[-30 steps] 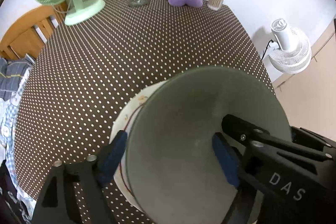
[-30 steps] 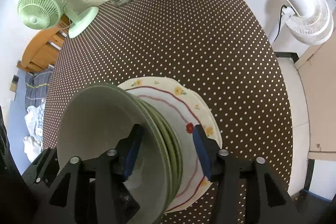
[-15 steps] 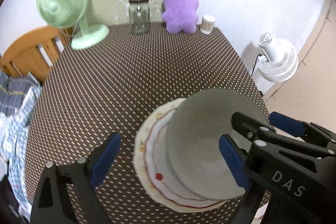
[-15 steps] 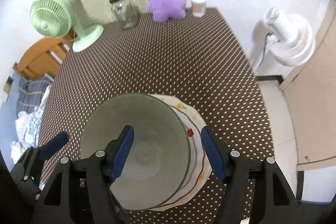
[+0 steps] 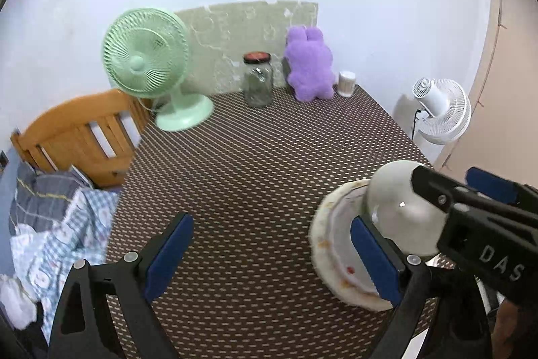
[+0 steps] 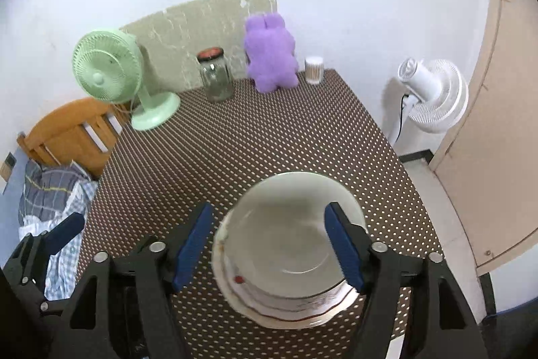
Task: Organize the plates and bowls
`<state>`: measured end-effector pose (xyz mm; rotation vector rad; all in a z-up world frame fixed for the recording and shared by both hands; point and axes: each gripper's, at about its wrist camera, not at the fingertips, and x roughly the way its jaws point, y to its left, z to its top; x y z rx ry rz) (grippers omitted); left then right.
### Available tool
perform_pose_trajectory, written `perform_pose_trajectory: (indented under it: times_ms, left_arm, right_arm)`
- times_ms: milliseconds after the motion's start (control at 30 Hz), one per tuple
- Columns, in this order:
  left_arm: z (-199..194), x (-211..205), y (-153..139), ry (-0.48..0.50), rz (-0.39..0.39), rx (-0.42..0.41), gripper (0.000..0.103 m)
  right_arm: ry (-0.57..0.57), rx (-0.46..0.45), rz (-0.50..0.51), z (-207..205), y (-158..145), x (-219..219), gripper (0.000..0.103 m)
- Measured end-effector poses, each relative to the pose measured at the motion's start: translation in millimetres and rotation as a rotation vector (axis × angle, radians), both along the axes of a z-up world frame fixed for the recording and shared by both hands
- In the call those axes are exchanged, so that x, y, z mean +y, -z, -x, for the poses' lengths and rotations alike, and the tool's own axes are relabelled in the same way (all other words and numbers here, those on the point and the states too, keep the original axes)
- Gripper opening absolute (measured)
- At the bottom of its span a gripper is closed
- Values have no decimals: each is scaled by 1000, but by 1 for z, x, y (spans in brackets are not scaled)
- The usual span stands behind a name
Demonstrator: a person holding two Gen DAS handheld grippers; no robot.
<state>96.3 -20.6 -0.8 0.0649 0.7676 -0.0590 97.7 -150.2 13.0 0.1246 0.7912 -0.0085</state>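
Note:
A grey-green bowl (image 6: 289, 238) sits on a cream plate (image 6: 255, 301) with a red wavy line, near the table's front right corner. In the left wrist view the bowl (image 5: 400, 211) and plate (image 5: 333, 244) lie at the right. My right gripper (image 6: 269, 248) is open and hovers above the bowl, a finger on either side, not touching. My left gripper (image 5: 269, 258) is open and empty, above bare table left of the plate. The right gripper's body hides part of the bowl in the left wrist view.
On the polka-dot table (image 5: 255, 164), along the back, stand a green fan (image 5: 151, 63), a glass jar (image 5: 258, 79), a purple plush (image 5: 309, 63) and a small white container (image 5: 346, 83). A wooden chair (image 5: 77, 137) stands left, a white floor fan (image 5: 440, 110) right.
Both grippers have let go of the bowl, opened wide and pulled up and back. The bowl now rests flat on the plate. The left gripper has shifted left.

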Motion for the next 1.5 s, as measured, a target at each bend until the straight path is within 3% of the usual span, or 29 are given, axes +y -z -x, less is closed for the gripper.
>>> perform_pose_trajectory:
  times_ms: [367, 767, 1500]
  left_arm:
    - [59, 52, 7, -87, -11, -99, 96]
    - [116, 59, 14, -131, 13, -155, 97]
    - [144, 63, 15, -141, 30, -204, 101]
  right_arm:
    - [9, -127, 56, 62, 10, 40, 77]
    - [-38, -160, 62, 123, 25, 54, 78]
    - [-25, -217, 66, 154, 25, 53, 78]
